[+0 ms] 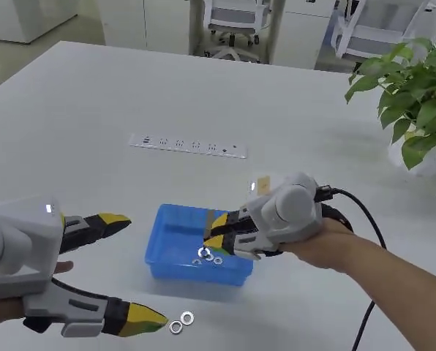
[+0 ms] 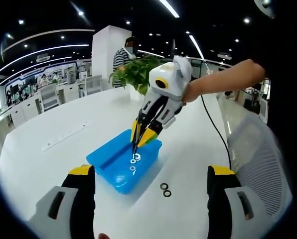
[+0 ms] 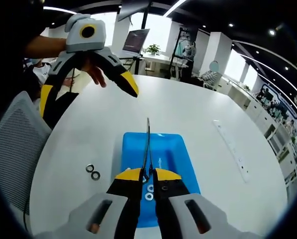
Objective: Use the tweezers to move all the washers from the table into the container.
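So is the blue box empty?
Not empty. A few washers lie inside the blue container, near the tweezers held by the right gripper. Two more washers sit outside on the table.

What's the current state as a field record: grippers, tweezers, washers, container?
right hand-held gripper: shut on tweezers, above blue container
left hand-held gripper: open, empty, beside container
tweezers tips: down inside container
washers in container: at least two
loose washers: two, on white table, in front of container

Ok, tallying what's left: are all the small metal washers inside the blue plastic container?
No, two small metal washers lie on the white table just outside the blue plastic container.
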Demonstrator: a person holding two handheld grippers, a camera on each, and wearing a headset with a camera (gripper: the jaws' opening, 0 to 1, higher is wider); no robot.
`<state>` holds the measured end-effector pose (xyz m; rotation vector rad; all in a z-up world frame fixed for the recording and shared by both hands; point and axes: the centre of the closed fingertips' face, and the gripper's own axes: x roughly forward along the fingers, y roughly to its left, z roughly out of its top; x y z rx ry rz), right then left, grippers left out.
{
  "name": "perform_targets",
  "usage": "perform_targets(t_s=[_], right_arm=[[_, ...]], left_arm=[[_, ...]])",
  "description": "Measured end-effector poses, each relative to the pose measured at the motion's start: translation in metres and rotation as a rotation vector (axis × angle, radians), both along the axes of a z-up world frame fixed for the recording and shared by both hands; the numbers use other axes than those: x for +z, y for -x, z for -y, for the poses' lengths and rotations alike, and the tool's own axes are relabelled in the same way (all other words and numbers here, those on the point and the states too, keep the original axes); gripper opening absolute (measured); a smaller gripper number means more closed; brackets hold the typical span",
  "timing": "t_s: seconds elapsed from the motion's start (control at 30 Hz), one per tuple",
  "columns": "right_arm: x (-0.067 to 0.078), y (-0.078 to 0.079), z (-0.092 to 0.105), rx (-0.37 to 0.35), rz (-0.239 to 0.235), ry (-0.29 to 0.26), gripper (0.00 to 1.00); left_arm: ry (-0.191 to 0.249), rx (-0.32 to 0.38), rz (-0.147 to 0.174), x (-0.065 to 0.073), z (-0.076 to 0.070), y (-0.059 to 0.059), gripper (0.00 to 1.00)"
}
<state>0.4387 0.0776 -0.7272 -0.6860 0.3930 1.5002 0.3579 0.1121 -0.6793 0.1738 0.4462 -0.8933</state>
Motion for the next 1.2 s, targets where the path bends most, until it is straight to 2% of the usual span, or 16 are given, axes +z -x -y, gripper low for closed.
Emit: perform_targets(t_s=[0.4, 0.6, 0.7, 0.8, 0.9, 0.97, 1.0, 1.2], right_arm=[[-0.019, -0.002, 0.005, -0.021, -0.04, 0.016, 0.09], [-0.025, -0.004, 0.007, -0.035, -0.059, 0.027, 0.09], [-0.028, -0.004, 0.007, -0.033, -0.062, 0.034, 0.09], [-0.03, -0.004, 0.006, -0.035, -0.069, 0.032, 0.09], [-0.031, -0.004, 0.005, -0.033, -0.071, 0.032, 0.09], [-0.033, -0.003, 0.005, -0.032, -0.073, 0.033, 0.1], [-0.034, -0.003, 0.005, -0.032, -0.075, 0.033, 0.1], [-0.036, -0.002, 0.005, -0.024, -0.071, 0.038, 0.1]], left_arm=[[-0.005, -0.005, 0.002, -0.001, 0.002, -0.006, 0.98], [-0.008, -0.013, 0.007, 0.0, 0.005, -0.013, 0.94], [-0.014, -0.023, 0.01, 0.001, 0.008, -0.021, 0.87], [-0.019, -0.024, 0.032, 0.003, 0.012, -0.031, 0.8], [-0.014, -0.036, 0.041, 0.004, 0.017, -0.038, 0.71], [-0.021, -0.051, 0.05, 0.004, 0.021, -0.041, 0.63], [-0.039, -0.064, 0.069, 0.004, 0.024, -0.045, 0.58], [-0.064, -0.093, 0.082, 0.002, 0.032, -0.056, 0.43]])
